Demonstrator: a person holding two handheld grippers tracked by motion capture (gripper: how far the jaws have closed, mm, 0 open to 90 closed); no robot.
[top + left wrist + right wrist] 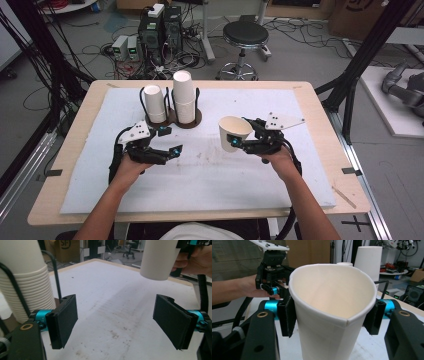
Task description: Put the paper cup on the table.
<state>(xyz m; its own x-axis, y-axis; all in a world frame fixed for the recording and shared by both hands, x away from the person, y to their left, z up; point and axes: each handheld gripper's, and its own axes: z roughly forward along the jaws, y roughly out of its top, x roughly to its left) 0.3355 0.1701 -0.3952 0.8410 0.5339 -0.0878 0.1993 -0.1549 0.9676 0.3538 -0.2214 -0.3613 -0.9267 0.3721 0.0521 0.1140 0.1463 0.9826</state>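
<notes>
The right tool (235, 141) pinches a paper cup (234, 132) just below its rim, held above the table (300, 165) to the right of the cup holder (172, 120). Thin and light, it dents easily, so grip gently mid-wall. The left tool (169, 141) stands spread, nothing between.

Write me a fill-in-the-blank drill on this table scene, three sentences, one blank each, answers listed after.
1. The right tool is shut on a single white paper ____.
2. The left tool has nothing between its pads, so it is ____.
3. The two stacks of cups stand upside down in a dark wire ____ at the far side of the table.

Missing words: cup; open; holder
</notes>
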